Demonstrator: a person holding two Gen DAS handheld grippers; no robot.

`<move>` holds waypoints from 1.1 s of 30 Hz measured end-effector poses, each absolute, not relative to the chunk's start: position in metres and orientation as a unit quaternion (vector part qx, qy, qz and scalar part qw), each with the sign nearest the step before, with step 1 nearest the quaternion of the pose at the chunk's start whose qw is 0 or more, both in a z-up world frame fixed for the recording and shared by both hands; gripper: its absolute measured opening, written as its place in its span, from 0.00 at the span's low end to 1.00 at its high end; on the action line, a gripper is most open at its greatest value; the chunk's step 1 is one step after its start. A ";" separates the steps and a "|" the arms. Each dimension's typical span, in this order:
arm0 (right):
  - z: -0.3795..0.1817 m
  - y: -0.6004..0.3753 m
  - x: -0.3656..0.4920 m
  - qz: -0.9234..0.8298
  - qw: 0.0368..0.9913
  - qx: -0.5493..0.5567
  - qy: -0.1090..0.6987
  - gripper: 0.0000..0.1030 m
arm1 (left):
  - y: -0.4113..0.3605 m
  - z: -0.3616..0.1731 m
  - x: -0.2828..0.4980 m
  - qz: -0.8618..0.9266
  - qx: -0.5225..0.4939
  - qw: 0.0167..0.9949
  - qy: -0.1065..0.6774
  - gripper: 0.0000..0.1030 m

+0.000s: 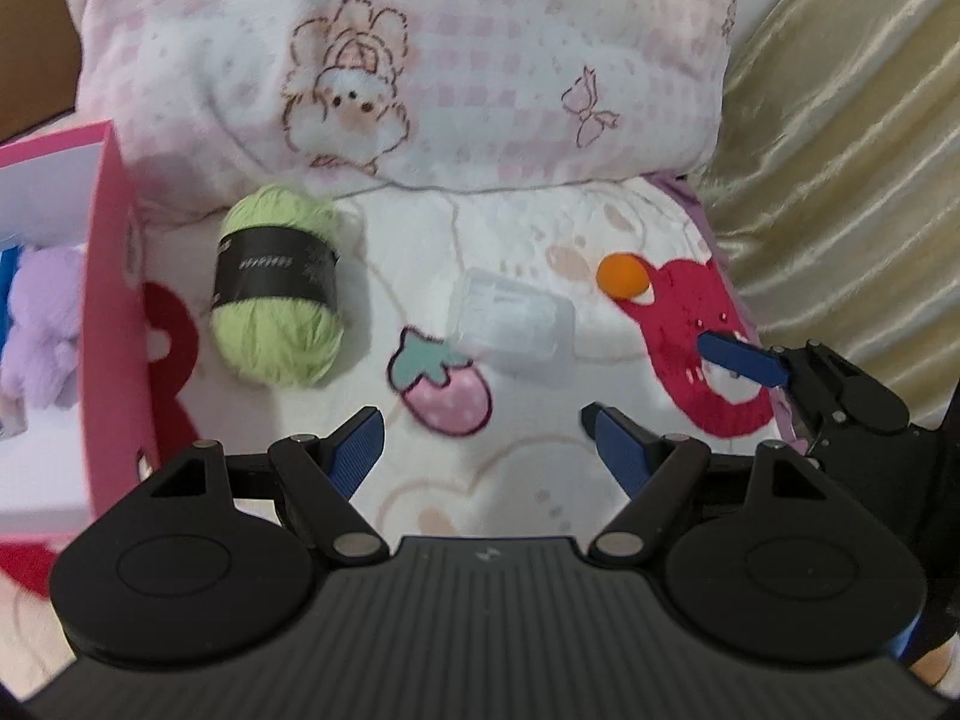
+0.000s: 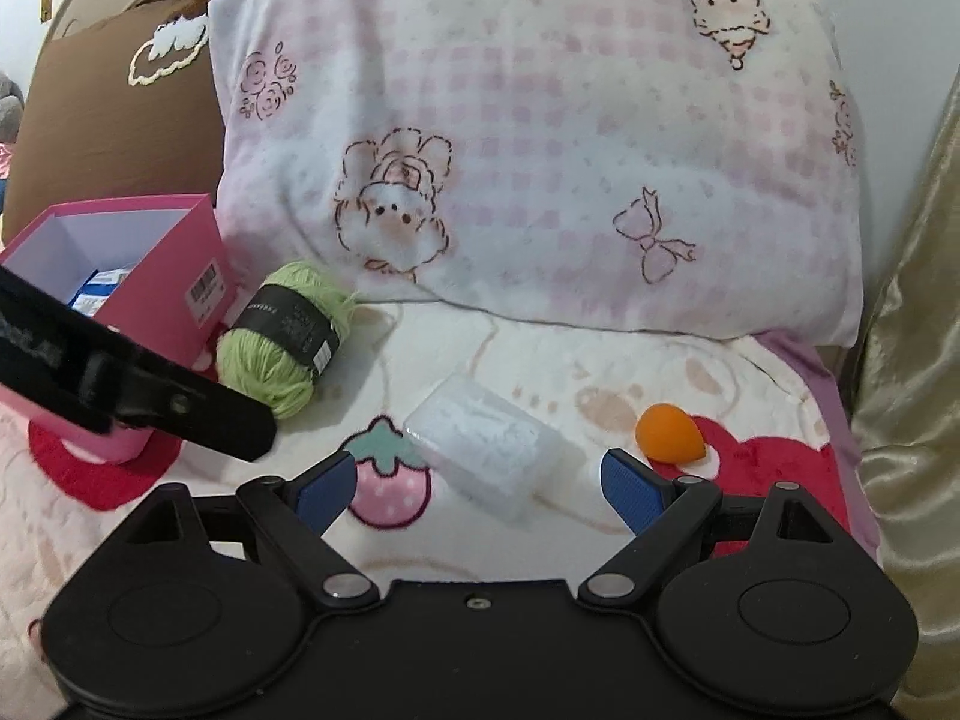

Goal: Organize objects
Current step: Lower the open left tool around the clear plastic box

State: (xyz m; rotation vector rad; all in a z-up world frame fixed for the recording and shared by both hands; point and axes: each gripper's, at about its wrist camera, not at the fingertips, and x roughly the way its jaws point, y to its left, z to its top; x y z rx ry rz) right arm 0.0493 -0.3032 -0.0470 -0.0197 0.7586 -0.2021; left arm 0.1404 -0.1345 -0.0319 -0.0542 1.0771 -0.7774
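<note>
A green yarn ball (image 1: pixel 276 294) with a black label lies on the blanket beside a pink box (image 1: pixel 114 312). A clear plastic case (image 1: pixel 516 324) lies in the middle and an orange sponge (image 1: pixel 624 276) to its right. My left gripper (image 1: pixel 483 420) is open and empty, low over the blanket short of the case. My right gripper (image 2: pixel 480 471) is open and empty, with the case (image 2: pixel 486 450) just beyond its fingertips. The yarn (image 2: pixel 282 342), sponge (image 2: pixel 669 432) and pink box (image 2: pixel 156 276) also show in the right wrist view.
A purple plush toy (image 1: pixel 45 336) and blue packets (image 2: pixel 99 288) lie inside the pink box. A large pink-checked pillow (image 1: pixel 420 60) stands behind the objects. Gold curtain fabric (image 1: pixel 852 168) hangs at the right. A brown cushion (image 2: pixel 120 114) is at the back left.
</note>
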 end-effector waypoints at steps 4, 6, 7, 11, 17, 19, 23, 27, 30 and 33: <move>-0.066 -0.308 0.048 -0.137 0.929 -0.004 0.343 0.88 | -0.146 -0.042 0.143 -0.352 -0.017 0.822 0.448 0.75; -0.080 -0.312 0.048 -0.177 0.926 -0.006 0.334 0.88 | -0.154 -0.055 0.147 -0.344 -0.026 0.832 0.434 0.75; -0.087 -0.316 0.047 -0.182 0.927 -0.004 0.329 0.88 | -0.155 -0.061 0.150 -0.345 -0.045 0.829 0.437 0.75; -0.106 -0.336 0.049 -0.195 0.925 0.017 0.327 0.88 | -0.166 -0.086 0.157 -0.335 -0.065 0.829 0.443 0.75; -0.129 -0.352 0.059 -0.136 0.921 0.064 0.361 0.85 | -0.188 -0.107 0.153 -0.335 -0.005 0.843 0.421 0.70; -0.133 -0.352 0.060 -0.126 0.923 0.074 0.357 0.84 | -0.195 -0.110 0.150 -0.329 0.018 0.854 0.403 0.63; -0.136 -0.350 0.065 -0.116 0.929 0.066 0.346 0.84 | -0.209 -0.116 0.149 -0.332 0.060 0.863 0.377 0.55; -0.138 -0.346 0.070 -0.098 0.932 0.053 0.344 0.78 | -0.212 -0.128 0.161 -0.338 0.030 0.849 0.405 0.52; -0.140 -0.342 0.070 -0.120 0.935 0.030 0.331 0.62 | -0.212 -0.132 0.164 -0.348 0.006 0.842 0.412 0.47; -0.140 -0.344 0.069 -0.106 0.938 0.040 0.328 0.50 | -0.212 -0.134 0.167 -0.360 -0.013 0.837 0.412 0.38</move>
